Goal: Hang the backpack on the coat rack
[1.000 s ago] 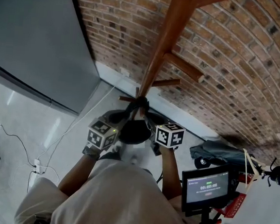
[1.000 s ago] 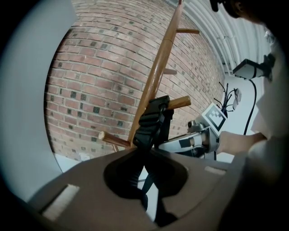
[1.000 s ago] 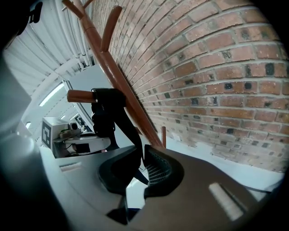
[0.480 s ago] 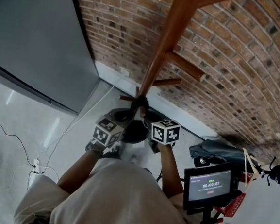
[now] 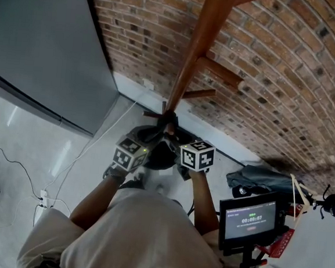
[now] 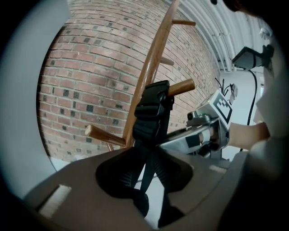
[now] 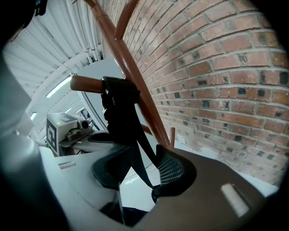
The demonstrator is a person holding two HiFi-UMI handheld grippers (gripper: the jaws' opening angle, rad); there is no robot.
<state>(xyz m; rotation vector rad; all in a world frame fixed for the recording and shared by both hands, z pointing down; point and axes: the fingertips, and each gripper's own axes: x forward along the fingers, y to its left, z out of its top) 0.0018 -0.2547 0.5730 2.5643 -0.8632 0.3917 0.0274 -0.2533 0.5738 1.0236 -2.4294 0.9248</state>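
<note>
Biggest thing here is the brick wall (image 5: 289,77) across the back, with a big flat grey panel (image 5: 41,43) on the left and a pale glossy floor (image 5: 33,142) underneath. The wooden coat rack (image 5: 201,46) stands right against the brick, its pole running up out of the head view with short pegs sticking off it.

The person (image 5: 141,239) in a beige top has both arms stretched toward the pole. The backpack (image 5: 161,156) is the dark lump hanging between the two marker cubes, just beside the lower part of the pole and off the floor.

Off to the right there's a small monitor (image 5: 247,216) on a stand, and a thin cable (image 5: 97,142) trails over the floor.

The left gripper (image 6: 146,176) has its jaws closed on the black strap (image 6: 151,113), which runs up from between them. Same deal on the right gripper (image 7: 140,173): jaws pinched on the same strap webbing. In the right gripper view the padded top of the strap sits right at the end of one peg (image 7: 86,83), touching it, but I can't tell whether it's actually looped over.
</note>
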